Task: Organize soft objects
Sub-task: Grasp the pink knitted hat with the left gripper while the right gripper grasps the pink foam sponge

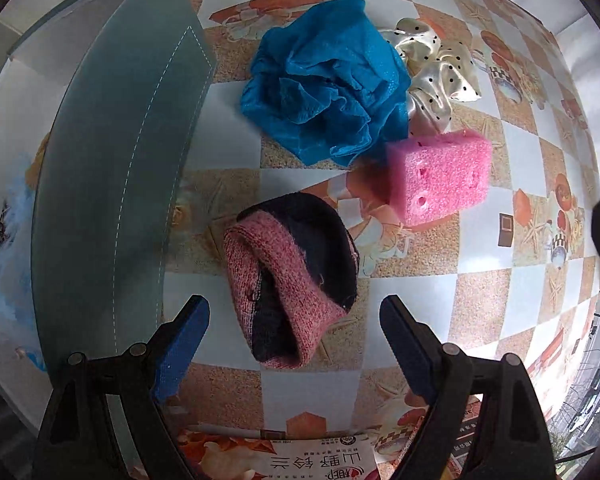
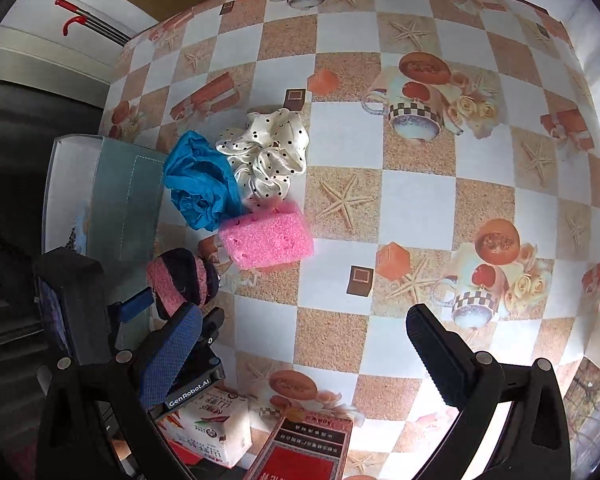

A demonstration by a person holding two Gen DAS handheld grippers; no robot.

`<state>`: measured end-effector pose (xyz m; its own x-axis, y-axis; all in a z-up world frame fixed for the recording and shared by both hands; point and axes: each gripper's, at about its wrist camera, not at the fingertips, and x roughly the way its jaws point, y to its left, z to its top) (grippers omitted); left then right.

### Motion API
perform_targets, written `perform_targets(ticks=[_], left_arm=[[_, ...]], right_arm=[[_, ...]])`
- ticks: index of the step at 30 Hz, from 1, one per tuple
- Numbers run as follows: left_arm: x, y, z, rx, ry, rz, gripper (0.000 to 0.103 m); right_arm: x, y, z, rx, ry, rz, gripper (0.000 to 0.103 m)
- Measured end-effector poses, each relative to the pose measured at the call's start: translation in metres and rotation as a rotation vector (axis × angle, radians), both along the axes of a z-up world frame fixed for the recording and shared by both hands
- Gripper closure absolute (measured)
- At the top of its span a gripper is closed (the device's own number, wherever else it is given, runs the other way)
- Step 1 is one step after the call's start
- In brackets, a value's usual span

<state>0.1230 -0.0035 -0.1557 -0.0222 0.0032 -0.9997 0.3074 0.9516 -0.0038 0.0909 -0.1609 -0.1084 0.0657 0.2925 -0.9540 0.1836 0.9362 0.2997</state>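
Jaws wide on both tools, nothing between the pads: the left gripper (image 1: 294, 320) hangs straight over a rolled pink-and-navy sock (image 1: 290, 276) on the checked tablecloth (image 1: 480, 308), while the right gripper (image 2: 304, 344) stands empty over bare cloth. Beyond lie a pink sponge (image 1: 440, 176), blue mesh pouf (image 1: 324, 80) and dotted scrunchie (image 1: 440, 68), w/ a grey-green bin (image 1: 112, 168) at left. The sock looks light, squashy (likely non-slip); pinching across the roll's middle should hold.
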Motion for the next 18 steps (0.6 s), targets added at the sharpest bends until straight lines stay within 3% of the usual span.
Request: perform_targets(ticks=[8, 16, 17, 18], left_arm=[[0.003, 0.013, -0.017, -0.003, 0.007, 0.074, 0.014], [-0.002, 0.019, -0.020, 0.002, -0.016, 0.103, 0.014], [-0.002, 0.017, -0.020, 0.006, -0.017, 0.100, 0.014], [-0.001, 0.017, -0.020, 0.009, -0.019, 0.099, 0.014]], right_arm=[[0.025, 0.023, -0.051, 0.045, 0.025, 0.093, 0.000], [0.034, 0.035, -0.077, 0.052, 0.007, 0.135, 0.000], [0.034, 0.039, -0.076, 0.025, -0.009, 0.149, 0.004], [0.034, 0.042, -0.073, -0.006, -0.032, 0.163, 0.018]])
